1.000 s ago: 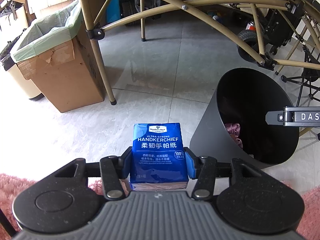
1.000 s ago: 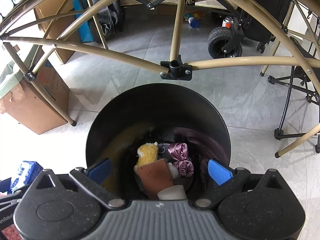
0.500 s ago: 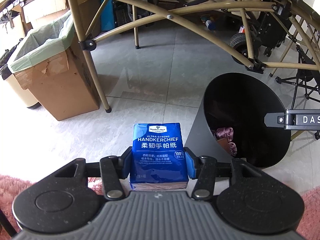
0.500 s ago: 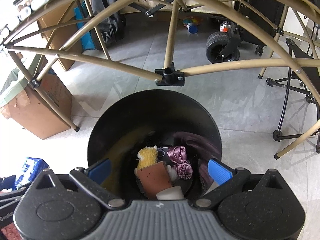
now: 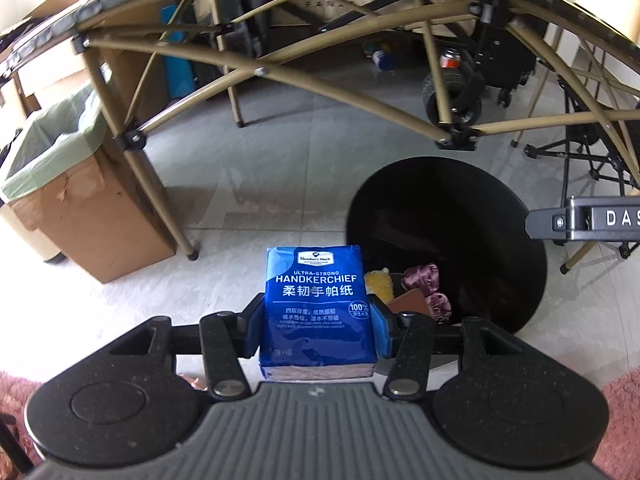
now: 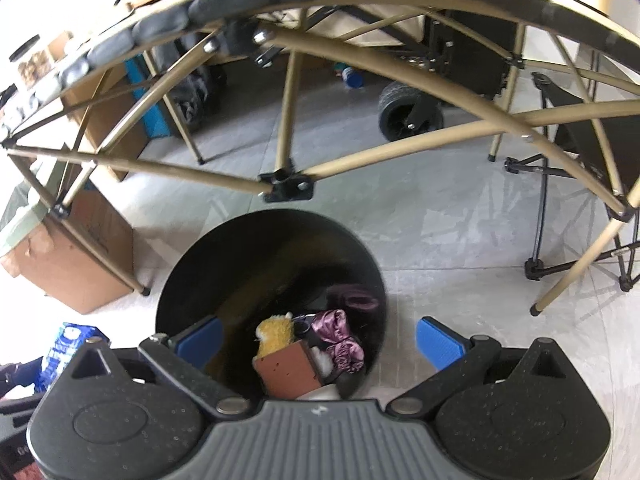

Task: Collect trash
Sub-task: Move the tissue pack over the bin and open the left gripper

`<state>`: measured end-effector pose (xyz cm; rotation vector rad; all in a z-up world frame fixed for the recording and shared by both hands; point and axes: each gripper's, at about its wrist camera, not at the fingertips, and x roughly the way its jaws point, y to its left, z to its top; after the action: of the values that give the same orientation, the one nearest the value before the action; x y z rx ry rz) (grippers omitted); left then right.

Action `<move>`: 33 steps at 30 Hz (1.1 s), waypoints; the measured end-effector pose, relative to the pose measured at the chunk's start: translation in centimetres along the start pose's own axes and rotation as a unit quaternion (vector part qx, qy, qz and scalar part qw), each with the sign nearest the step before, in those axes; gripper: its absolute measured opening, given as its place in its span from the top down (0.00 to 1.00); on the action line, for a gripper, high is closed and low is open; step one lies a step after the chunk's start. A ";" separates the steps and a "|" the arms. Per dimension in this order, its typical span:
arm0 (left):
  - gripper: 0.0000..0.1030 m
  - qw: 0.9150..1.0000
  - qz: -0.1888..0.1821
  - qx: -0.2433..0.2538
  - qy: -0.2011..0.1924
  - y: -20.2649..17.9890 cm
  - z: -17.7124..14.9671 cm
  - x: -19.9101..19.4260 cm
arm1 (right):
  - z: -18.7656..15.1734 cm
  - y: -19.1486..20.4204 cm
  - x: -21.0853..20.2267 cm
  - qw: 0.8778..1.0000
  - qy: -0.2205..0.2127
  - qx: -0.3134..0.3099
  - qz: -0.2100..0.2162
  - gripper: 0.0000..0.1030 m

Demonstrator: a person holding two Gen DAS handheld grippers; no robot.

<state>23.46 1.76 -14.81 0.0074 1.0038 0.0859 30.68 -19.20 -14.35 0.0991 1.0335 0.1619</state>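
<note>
My left gripper (image 5: pixel 316 320) is shut on a blue handkerchief tissue pack (image 5: pixel 316 300), held upright just left of a black round bin (image 5: pixel 480 216). The bin holds a yellow plush piece (image 5: pixel 378 282), a purple satin scrunchie (image 5: pixel 424 276) and a brown block. My right gripper (image 6: pixel 320 338) is open and empty, held over the bin (image 6: pixel 224 264), looking down at the yellow plush piece (image 6: pixel 274 332), the scrunchie (image 6: pixel 340 340) and the brown block (image 6: pixel 290 372). The tissue pack (image 6: pixel 66 344) shows at the left edge of the right wrist view.
A folding table's tan metal frame (image 5: pixel 280 76) arches over the bin. A cardboard box with a green liner (image 5: pixel 80 200) stands at the left on the tiled floor. A black wheeled cart (image 5: pixel 452 92) is behind. Pink rug (image 5: pixel 620 420) lies at the near edges.
Both grippers have risen and tilted down. The left gripper has moved right with the tissue pack, closer to the bin's rim. The right gripper stays open over the bin.
</note>
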 end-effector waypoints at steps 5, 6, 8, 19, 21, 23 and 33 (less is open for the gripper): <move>0.49 1.000 -0.008 0.023 -0.003 -2.0 0.6 0.0 | -0.2 -1.9 -0.7 1.000 -0.007 0.021 -0.005 0.00; 0.49 1.000 -0.010 0.027 -0.003 -2.5 0.8 0.1 | -0.2 -2.3 -0.8 1.000 -0.008 0.025 -0.006 0.00; 0.49 0.999 -0.011 0.036 -0.007 -3.5 1.0 0.2 | -0.3 -3.1 -1.1 0.999 -0.012 0.034 -0.007 0.00; 0.49 0.997 -0.028 0.072 -0.004 -8.2 2.7 1.4 | -0.9 -7.8 -2.3 0.995 -0.030 0.093 -0.026 0.00; 0.49 0.997 -0.033 0.075 0.001 -9.0 3.0 1.8 | -1.0 -8.7 -2.3 0.994 -0.033 0.103 -0.032 0.00; 0.49 0.996 -0.036 0.078 0.005 -9.6 3.2 2.2 | -1.1 -9.4 -2.3 0.992 -0.034 0.114 -0.039 0.00; 0.49 0.995 -0.043 0.075 0.044 -11.2 3.9 4.3 | -2.0 -11.8 -1.9 0.988 -0.028 0.143 -0.057 0.00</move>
<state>29.81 -8.91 -16.79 0.0984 1.0963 -0.0699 29.08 -31.10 -15.61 0.3030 0.9977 -0.0946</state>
